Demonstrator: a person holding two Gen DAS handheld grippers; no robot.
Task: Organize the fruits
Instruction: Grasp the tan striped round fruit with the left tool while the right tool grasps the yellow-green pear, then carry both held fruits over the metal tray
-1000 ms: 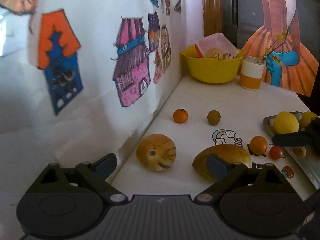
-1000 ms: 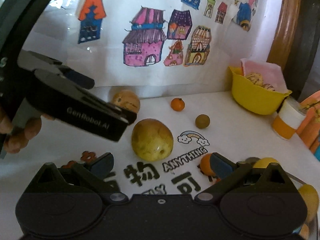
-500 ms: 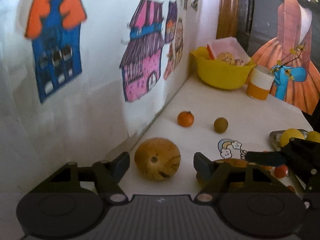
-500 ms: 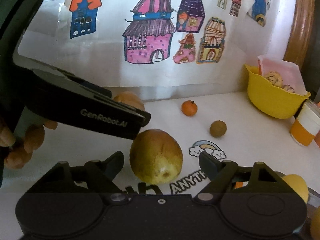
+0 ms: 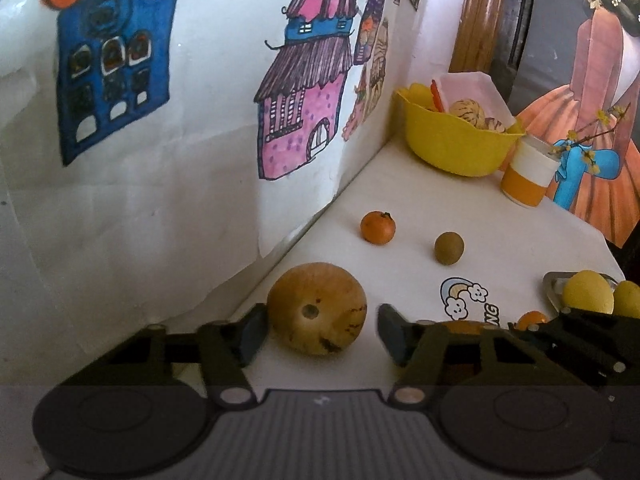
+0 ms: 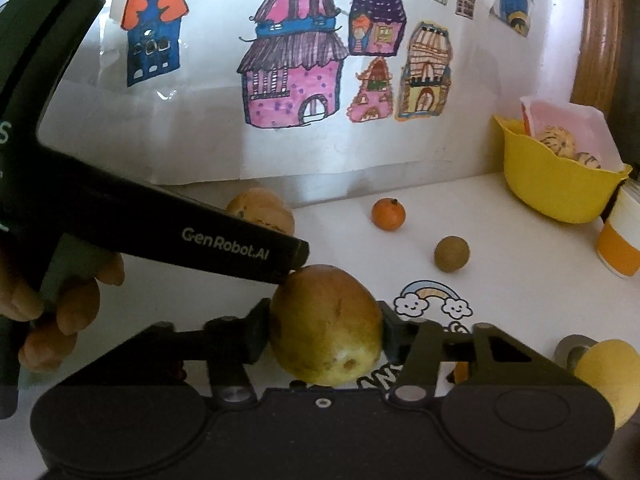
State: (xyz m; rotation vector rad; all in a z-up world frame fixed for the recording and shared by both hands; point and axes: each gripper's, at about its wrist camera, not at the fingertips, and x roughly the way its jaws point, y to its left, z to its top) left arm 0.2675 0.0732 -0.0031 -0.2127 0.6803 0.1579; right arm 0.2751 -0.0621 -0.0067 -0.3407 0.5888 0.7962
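Observation:
A round tan fruit (image 5: 316,314) with a dark stem pit lies on the white table by the paper wall. My left gripper (image 5: 318,336) is open and straddles it; the left pad touches it and a small gap shows at the right pad. In the right wrist view, a yellow-green pear (image 6: 326,324) sits between both pads of my right gripper (image 6: 325,330), which is shut on it. One black finger (image 6: 224,240) of the left gripper crosses above the pear, held by a person's hand (image 6: 60,312).
A small orange (image 5: 377,227) and a brown round fruit (image 5: 449,248) lie farther back on the table. A yellow bowl (image 5: 460,148) and an orange-white cup (image 5: 528,176) stand in the far corner. A metal tray (image 5: 554,280) at the right holds yellow lemons (image 5: 588,292).
Both grippers moved forward and lower over their fruits. The right fingers narrowed onto the pear. The left fingers came in around the tan fruit and narrowed slightly.

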